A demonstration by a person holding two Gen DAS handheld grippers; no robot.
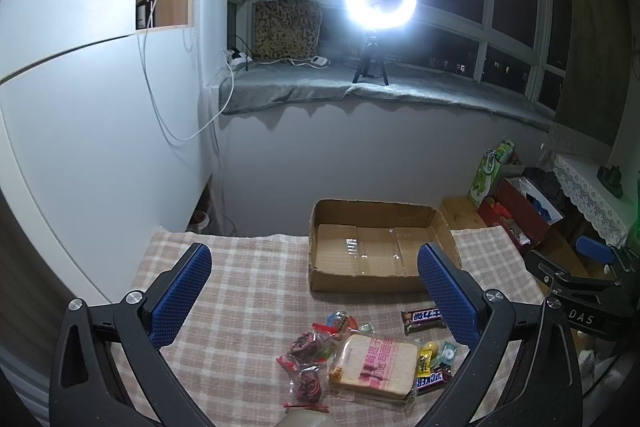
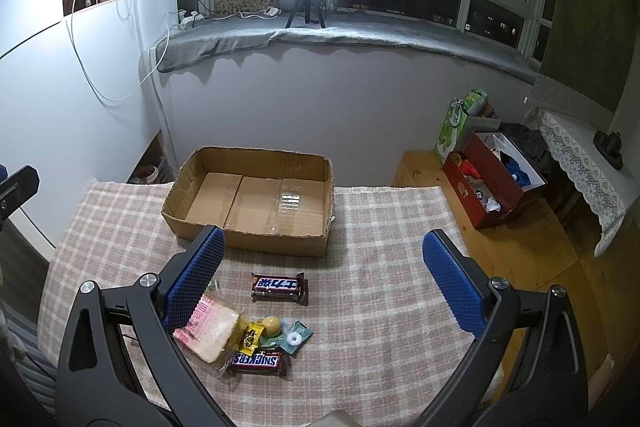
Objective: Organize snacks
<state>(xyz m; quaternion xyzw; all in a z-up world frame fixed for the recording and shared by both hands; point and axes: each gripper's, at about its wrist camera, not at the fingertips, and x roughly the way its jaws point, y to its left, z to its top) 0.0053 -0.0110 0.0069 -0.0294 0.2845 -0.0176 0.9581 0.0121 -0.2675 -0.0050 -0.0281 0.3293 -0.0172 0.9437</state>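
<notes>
both my hand-held grippers, left (image 1: 314,289) and right (image 2: 322,277), hang wide and empty over the snacks (image 2: 244,333) piled on the counter (image 2: 380,307). cardboard box (image 2: 256,241) behind has nothing inside. i think sorting has not started; next i must lower onto one snickers bar (image 2: 280,287).
</notes>
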